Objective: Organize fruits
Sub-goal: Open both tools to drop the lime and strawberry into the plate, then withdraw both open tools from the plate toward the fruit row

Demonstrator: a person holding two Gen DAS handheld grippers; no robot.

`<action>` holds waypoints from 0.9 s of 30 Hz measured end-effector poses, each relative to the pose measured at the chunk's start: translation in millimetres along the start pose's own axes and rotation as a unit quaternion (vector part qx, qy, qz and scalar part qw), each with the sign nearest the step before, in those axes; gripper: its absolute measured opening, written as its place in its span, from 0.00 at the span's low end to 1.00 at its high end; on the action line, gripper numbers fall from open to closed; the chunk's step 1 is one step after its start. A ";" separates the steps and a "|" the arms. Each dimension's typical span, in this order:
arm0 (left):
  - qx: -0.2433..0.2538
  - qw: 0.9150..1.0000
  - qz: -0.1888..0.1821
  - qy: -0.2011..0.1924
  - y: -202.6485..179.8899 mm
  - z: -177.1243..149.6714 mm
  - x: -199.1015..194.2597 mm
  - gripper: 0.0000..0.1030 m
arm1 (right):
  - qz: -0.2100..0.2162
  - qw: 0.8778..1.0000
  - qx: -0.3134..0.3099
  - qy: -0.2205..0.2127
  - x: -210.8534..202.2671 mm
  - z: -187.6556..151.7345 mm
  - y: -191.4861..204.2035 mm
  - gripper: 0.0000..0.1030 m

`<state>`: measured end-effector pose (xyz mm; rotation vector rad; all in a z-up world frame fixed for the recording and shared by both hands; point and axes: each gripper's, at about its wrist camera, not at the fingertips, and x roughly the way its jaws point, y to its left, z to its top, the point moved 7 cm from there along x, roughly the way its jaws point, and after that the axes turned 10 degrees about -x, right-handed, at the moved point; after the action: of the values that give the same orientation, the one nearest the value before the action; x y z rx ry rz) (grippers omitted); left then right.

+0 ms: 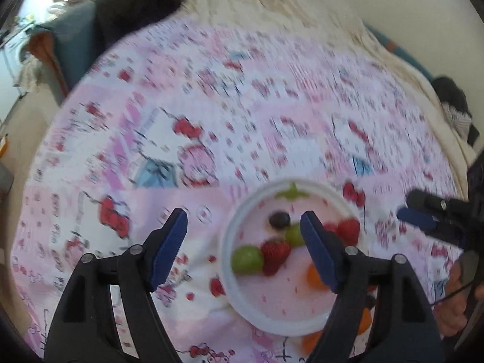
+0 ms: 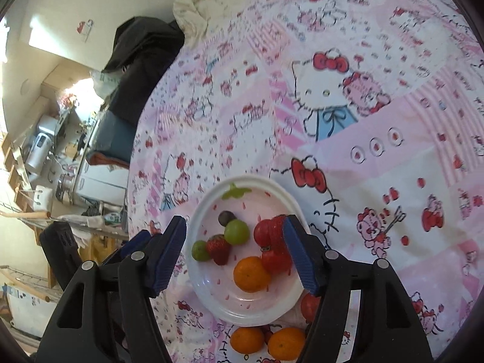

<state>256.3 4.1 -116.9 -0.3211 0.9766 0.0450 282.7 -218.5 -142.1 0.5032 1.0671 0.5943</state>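
A white plate [image 2: 272,186] with a pink strawberry print lies on the bedspread. It holds an orange [image 2: 251,273], two tomatoes [image 2: 273,260], a strawberry [image 2: 218,248], green grapes [image 2: 237,231] and a dark grape [image 2: 227,217]. Two more oranges [image 2: 246,340] and a tomato [image 2: 310,305] lie on the cloth just in front of the plate. My right gripper [image 2: 234,219] hangs open above the plate and holds nothing. My left gripper [image 1: 242,213] is open too, over the left rim of the plate [image 1: 230,242], with its pads empty.
A pink cartoon-print bedspread [image 2: 332,96] covers the bed. A crumpled cream blanket [image 2: 199,3] and dark clothing [image 2: 142,48] lie at its far end. The bed's edge runs along the left, with cluttered shelves [image 2: 45,151] beyond it.
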 end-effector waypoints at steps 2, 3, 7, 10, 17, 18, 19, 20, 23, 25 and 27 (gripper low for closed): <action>-0.007 1.000 0.009 -0.017 6.1 5.5 -8.2 0.72 | -0.001 1.000 0.000 -0.008 -8.3 0.3 1.8 0.70; -0.010 1.000 0.011 -0.021 8.9 6.3 -10.7 0.72 | -0.004 1.000 -0.003 -0.009 -10.5 0.0 2.6 0.70; -0.023 0.999 0.012 -0.023 15.3 2.8 -19.8 0.72 | -0.032 0.999 -0.040 -0.013 -26.9 -3.3 13.6 0.70; -0.022 0.999 0.011 -0.026 15.6 -2.6 -30.2 0.72 | -0.037 0.998 -0.054 -0.017 -36.3 -7.7 21.9 0.70; -0.006 0.999 0.015 -0.036 12.7 -14.2 -53.1 0.72 | -0.057 0.996 -0.066 -0.024 -54.0 -26.7 28.8 0.70; -0.005 0.999 0.018 -0.038 13.1 -17.9 -55.9 0.72 | -0.058 0.996 -0.062 -0.024 -56.1 -31.0 27.4 0.70; -0.004 0.999 0.023 -0.038 13.8 -21.2 -57.0 0.72 | -0.060 0.996 -0.056 -0.025 -58.7 -36.1 25.5 0.70; -0.005 0.999 0.026 -0.036 14.3 -25.7 -57.3 0.72 | -0.062 0.996 -0.051 -0.025 -60.6 -39.0 24.0 0.70; -0.015 1.000 0.018 -0.016 12.8 -41.3 -55.4 0.72 | -0.065 0.997 -0.029 -0.026 -67.3 -50.9 17.7 0.70; -0.013 1.000 0.014 -0.010 9.7 -51.7 -56.5 0.72 | -0.063 0.998 -0.014 -0.028 -72.1 -59.5 14.2 0.70; -0.003 1.000 0.014 -0.007 4.7 -62.6 -58.1 0.72 | -0.065 0.997 -0.008 -0.029 -75.9 -66.1 13.1 0.70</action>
<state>172.2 -3.2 -102.8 -0.3113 0.9676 0.0753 192.8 -253.1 -110.5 0.4321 1.0302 0.4707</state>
